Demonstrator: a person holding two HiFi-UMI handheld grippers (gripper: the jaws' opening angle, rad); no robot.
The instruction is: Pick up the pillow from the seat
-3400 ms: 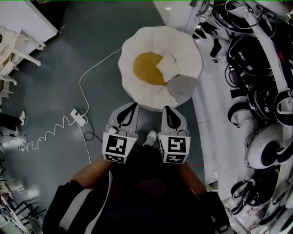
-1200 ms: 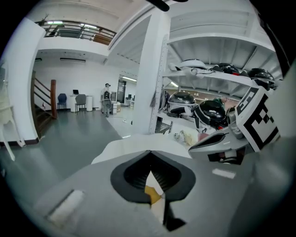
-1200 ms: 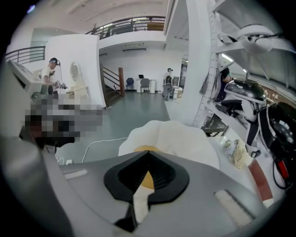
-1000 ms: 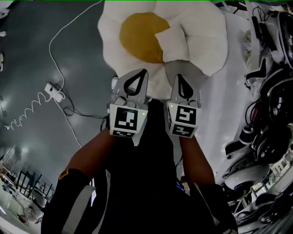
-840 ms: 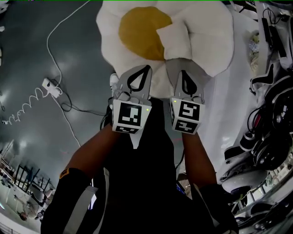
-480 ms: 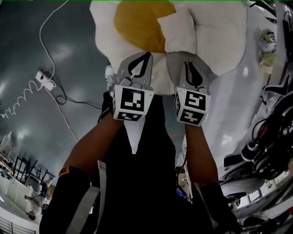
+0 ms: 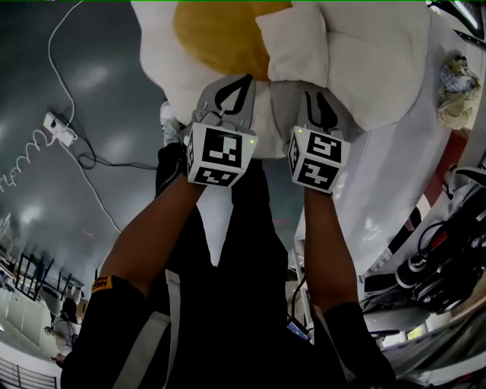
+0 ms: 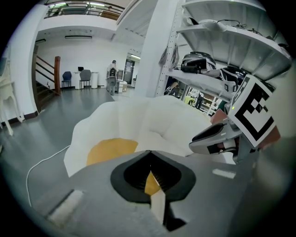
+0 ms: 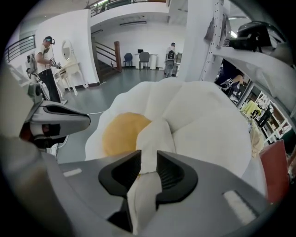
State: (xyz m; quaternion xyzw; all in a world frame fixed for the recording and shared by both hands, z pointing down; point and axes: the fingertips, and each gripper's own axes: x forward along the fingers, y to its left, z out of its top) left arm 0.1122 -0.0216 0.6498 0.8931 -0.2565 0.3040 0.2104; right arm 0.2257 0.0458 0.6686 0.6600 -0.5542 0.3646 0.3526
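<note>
Head view: shows left gripper (image 7: 241, 79) and right gripper (image 7: 309, 94) over an egg-shaped seat (image 7: 380, 68), white pillow (image 7: 292, 45) just past the right fingers. Left gripper view: shows fingers pressed together, empty. Right gripper view: shows fingers spread, just been opening, pillow framed between them.

The head view is dim: the glossy grey floor (image 7: 91, 114) carries soft pale patches of reflected overhead light, and the person's dark clothing (image 7: 250, 319) reads as near-black across the lower half. The white pillow (image 7: 364, 61) is the brightest area, its folds faintly shaded. Straight lines bow toward the frame edges. Both gripper views are brighter, evenly lit by ceiling strips (image 8: 95, 4), and sit in a round image with black corners. The left gripper (image 8: 149, 155) and right gripper (image 9: 148, 159) look soft and out of focus up close.
</note>
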